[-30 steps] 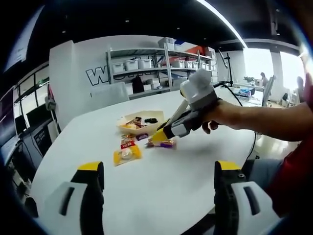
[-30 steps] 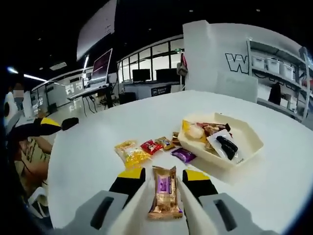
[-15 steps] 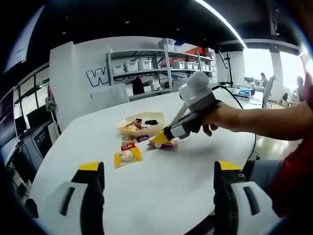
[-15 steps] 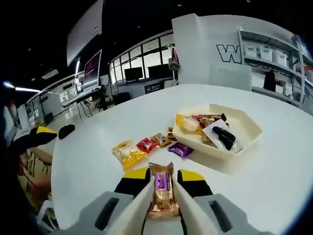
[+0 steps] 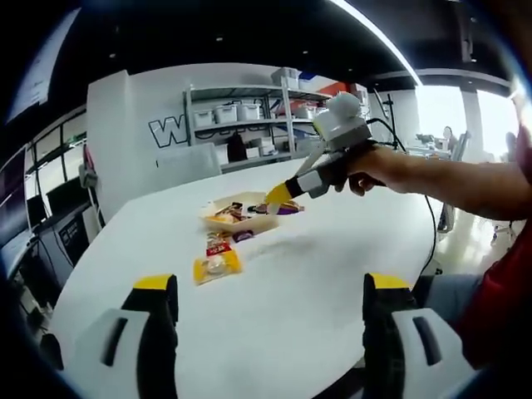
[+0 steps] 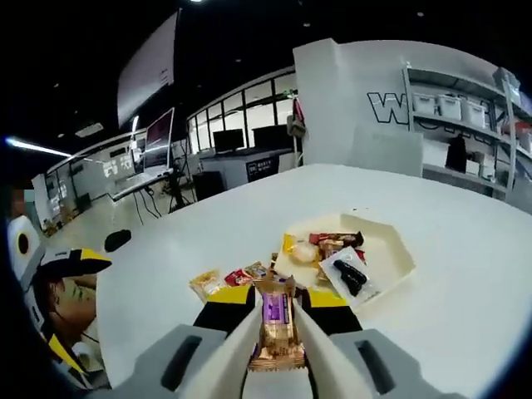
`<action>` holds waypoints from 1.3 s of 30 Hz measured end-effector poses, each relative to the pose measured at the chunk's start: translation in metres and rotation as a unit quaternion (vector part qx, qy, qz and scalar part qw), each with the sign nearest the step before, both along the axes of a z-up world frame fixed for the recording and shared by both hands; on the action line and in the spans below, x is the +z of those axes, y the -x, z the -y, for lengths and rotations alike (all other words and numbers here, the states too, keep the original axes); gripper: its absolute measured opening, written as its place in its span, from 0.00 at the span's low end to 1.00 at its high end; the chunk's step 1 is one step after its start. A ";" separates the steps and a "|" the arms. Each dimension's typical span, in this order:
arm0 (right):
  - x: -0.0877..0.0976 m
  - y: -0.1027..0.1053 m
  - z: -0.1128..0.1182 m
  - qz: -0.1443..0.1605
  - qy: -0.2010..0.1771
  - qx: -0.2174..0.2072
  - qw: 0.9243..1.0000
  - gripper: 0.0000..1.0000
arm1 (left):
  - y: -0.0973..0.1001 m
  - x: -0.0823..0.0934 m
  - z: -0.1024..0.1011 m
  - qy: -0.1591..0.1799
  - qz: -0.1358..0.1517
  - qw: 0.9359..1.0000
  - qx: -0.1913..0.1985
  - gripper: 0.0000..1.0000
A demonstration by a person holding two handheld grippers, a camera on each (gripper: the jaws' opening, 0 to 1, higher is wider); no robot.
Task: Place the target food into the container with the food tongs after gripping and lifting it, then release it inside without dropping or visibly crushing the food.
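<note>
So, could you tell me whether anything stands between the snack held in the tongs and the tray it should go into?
Nothing visible does. The right gripper holds the purple-and-gold snack bar in the air, short of the cream tray. Loose packets lie on the table beside the tray's near side, below the path.

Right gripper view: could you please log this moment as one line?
right tool: shut on snack bar | lifted near tray | left tool: open, idle

Stood behind the white bench (image 5: 283, 283): metal shelves (image 5: 249, 125) bearing white bins (image 5: 223, 112), a wall with dark lettering (image 6: 391, 106), and monitors (image 6: 229, 140).
</note>
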State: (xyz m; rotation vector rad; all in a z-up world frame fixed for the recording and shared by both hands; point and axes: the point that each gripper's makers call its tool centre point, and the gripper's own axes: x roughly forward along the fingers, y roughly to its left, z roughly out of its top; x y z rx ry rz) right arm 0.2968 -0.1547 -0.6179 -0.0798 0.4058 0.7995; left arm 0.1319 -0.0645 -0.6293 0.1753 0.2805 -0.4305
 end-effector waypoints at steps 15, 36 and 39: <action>0.048 -0.023 0.018 0.054 0.041 0.004 0.998 0.16 | 0.006 0.003 0.001 0.009 0.005 1.000 0.001 0.89; 0.071 -0.058 0.019 0.080 0.067 0.016 0.994 0.17 | -0.002 0.005 -0.003 0.012 0.007 1.000 0.012 0.89; 0.074 -0.065 0.017 0.084 0.070 0.019 0.994 0.17 | -0.003 0.004 -0.003 0.013 0.005 1.000 0.014 0.89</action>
